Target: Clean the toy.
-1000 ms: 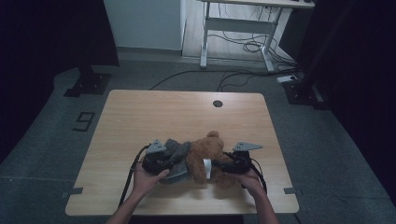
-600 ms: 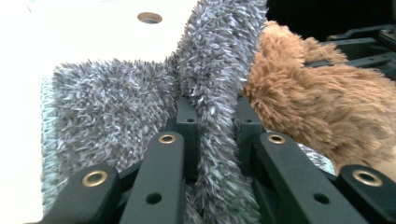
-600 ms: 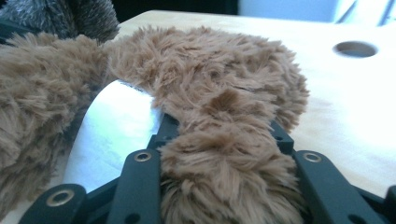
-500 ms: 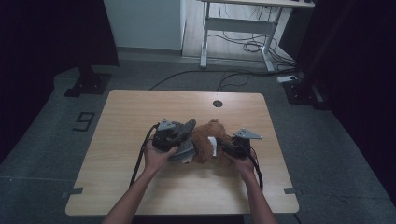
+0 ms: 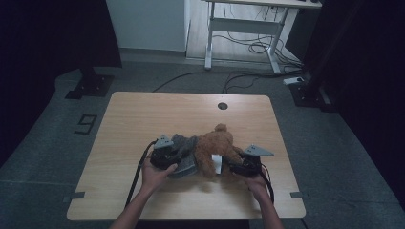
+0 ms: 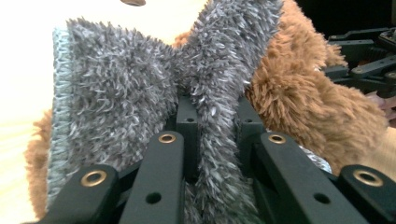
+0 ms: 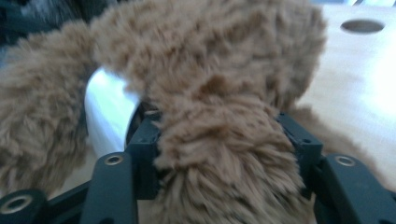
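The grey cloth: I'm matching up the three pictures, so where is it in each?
High view: grey cloth left of the brown plush, at the left gripper.
Left gripper view: centre, pinched.
Right gripper view: dark corner top left, too blurred to tell.
Shared landmark: the table hole.

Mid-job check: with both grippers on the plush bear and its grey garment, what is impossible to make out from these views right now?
- Bear's face: the brown plush bear is too small and dim in the high view.
- Left gripper jaw tips: buried in the grey fuzzy garment, left gripper view.
- White tag: blurred, partly behind fur, right gripper view.
- Which limb the right gripper clamps: fur covers it.
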The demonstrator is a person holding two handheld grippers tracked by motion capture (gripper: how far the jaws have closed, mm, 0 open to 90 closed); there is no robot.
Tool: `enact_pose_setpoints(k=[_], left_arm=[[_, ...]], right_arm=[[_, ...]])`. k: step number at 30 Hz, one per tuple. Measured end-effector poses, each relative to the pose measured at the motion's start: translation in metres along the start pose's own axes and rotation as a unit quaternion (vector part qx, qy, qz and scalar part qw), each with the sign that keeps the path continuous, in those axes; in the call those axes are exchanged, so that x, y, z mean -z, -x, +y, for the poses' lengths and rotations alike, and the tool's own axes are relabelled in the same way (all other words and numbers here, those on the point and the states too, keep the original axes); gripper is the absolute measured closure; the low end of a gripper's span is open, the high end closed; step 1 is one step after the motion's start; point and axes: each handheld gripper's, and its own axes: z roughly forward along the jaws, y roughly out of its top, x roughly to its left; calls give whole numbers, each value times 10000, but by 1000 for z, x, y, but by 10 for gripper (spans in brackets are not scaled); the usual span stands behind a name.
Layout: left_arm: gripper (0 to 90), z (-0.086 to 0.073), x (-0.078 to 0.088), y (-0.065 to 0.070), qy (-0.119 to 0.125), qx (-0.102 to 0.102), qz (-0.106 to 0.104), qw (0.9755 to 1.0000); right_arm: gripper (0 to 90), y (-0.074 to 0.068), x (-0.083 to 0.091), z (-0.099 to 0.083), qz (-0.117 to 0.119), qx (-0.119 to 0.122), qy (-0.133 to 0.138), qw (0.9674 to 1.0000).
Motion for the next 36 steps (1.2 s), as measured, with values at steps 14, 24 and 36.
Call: enact_pose_setpoints(k=[14, 24, 36], left_arm=[[772, -23, 34, -51, -329, 606, 783, 9945], [774, -10, 48, -47, -13, 616, 486, 9969], [772, 71, -23, 42, -328, -281, -272, 9987]], right_arm=[[596, 1, 5, -25, 313, 134, -61, 9994], [595, 2, 6, -27, 299, 152, -17, 9994], [593, 0, 5, -26, 252, 149, -9, 9996]])
